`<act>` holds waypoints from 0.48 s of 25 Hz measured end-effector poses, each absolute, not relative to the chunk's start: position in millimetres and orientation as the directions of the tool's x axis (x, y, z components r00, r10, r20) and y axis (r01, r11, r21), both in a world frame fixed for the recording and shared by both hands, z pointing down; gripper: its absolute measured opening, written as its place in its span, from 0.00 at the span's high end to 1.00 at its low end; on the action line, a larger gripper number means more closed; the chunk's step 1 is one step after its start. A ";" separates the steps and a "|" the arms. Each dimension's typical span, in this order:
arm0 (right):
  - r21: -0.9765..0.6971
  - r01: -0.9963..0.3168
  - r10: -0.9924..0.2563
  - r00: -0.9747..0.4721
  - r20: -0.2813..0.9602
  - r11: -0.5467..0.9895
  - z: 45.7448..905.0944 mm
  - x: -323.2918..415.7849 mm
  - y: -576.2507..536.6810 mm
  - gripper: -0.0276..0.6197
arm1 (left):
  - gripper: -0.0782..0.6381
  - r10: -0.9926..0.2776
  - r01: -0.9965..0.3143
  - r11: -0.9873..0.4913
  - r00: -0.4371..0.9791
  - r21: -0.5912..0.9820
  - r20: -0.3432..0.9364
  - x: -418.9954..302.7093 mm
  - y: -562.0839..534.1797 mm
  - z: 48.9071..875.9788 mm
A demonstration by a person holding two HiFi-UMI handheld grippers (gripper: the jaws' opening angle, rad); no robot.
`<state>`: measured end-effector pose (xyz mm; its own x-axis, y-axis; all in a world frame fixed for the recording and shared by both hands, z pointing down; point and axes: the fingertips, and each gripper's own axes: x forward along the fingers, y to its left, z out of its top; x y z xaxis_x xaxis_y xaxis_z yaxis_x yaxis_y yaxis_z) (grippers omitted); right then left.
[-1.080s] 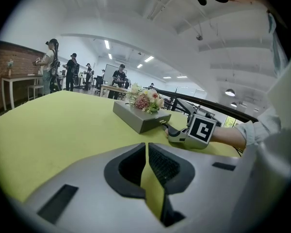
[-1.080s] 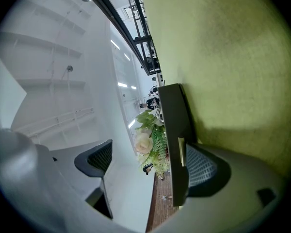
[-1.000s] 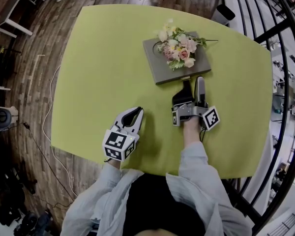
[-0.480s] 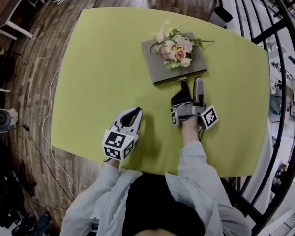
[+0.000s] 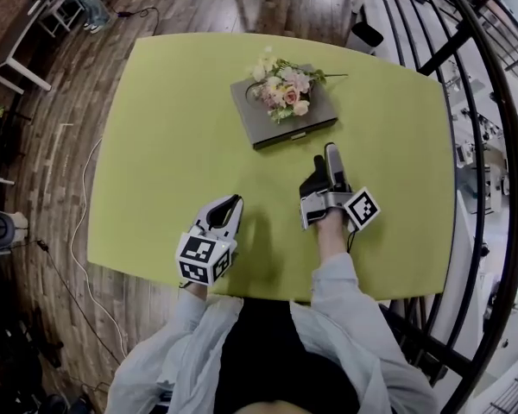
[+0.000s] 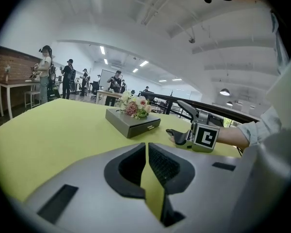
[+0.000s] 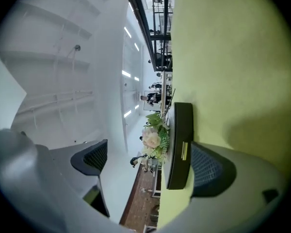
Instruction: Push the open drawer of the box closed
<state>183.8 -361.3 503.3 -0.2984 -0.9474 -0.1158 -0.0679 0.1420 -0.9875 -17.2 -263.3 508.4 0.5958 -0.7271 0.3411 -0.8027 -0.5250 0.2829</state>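
Drawer (image 5: 295, 134) with a small metal handle sits flush in the front of the flat grey box (image 5: 263, 119), at the upper middle of the head view on the yellow-green table (image 5: 155, 128). Nearest, low and left of centre, the left gripper (image 5: 231, 203) has its jaws together with nothing in them. Right of centre, the right gripper (image 5: 326, 153) is rolled on its side. Its jaws have just been opening and stand wide and empty, tips near the drawer front but apart from it. A bunch of pink and cream flowers (image 5: 281, 84) lies on the box's top.
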 end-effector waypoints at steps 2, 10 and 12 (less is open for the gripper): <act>-0.980 -0.135 -0.943 -0.318 -0.100 0.150 497.8 187.0 -349.9 0.13 | 0.85 -0.726 -0.799 -0.533 0.601 0.279 0.333 -13.9 -257.3 503.9; -0.897 -0.392 -0.925 -0.376 -0.044 0.202 471.0 186.7 -301.3 0.20 | 0.85 -0.724 -0.782 -0.562 0.622 0.269 0.296 -6.6 -235.8 486.9; -0.861 -0.483 -0.934 -0.357 0.030 0.157 473.4 190.4 -283.9 0.23 | 0.85 -0.722 -0.779 -0.569 0.627 0.264 0.293 -5.3 -227.9 483.1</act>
<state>190.4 -283.9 473.4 -0.3573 -0.9335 0.0295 -0.4828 0.1575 -0.8615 -5.3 -227.9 483.1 0.6266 -0.7222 0.2928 -0.7790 -0.5690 0.2637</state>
